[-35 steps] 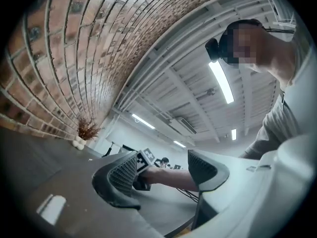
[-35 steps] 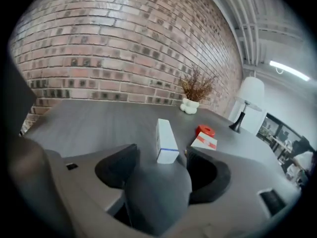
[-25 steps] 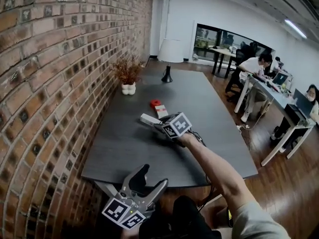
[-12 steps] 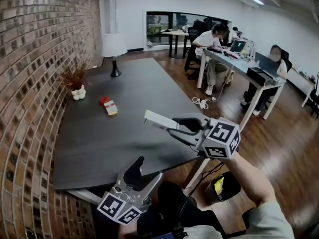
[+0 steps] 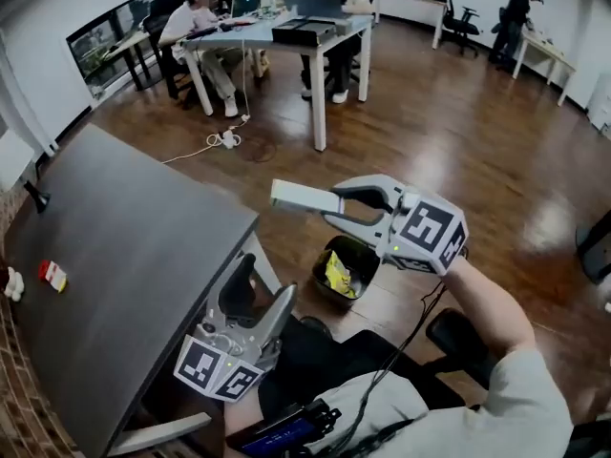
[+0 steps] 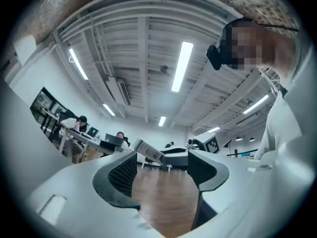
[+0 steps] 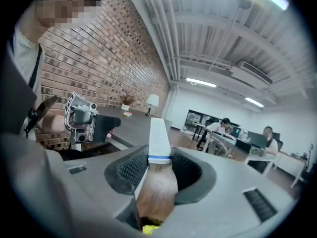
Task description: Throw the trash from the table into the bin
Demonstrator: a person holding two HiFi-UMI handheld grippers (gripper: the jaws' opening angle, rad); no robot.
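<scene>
My right gripper is shut on a flat white box with a blue stripe, held out level over the wooden floor. The box stands on edge between the pads. Below it and slightly to the right stands a small black bin with a yellow packet inside. My left gripper is open and holds nothing, low down by the corner of the dark table. A red and white packet lies at the table's far left. In the left gripper view the jaws gape, with the box beyond them.
White office desks with seated people stand across the floor. A power strip and cable lie near them. A dark chair shows at the right edge. A brick wall runs along the table's left side.
The view has swung from the table to the floor on its right. My right gripper carried the white box off the table and out above the bin. My left gripper stayed low and open.
</scene>
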